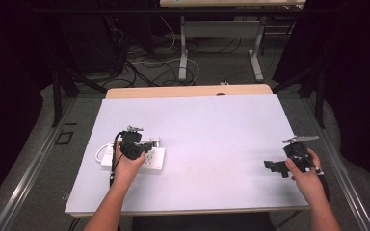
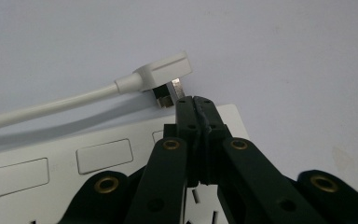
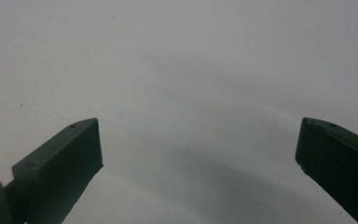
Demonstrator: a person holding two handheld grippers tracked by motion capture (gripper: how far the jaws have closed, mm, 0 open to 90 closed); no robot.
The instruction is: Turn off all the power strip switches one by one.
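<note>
Left gripper (image 2: pixel 196 100), fingers together, hovers over the power strip (image 2: pixel 98 161) beside the plug (image 2: pixel 163 74) — next, probably open and grasp it; right gripper (image 3: pixel 198 144) fingers stand apart.

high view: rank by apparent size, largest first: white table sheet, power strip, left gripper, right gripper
1. White table sheet, by far the largest.
2. Power strip, though partly hidden under the left hand.
3. Left gripper and right gripper look about alike; hands cover part of each, so I won't rank them.
</note>
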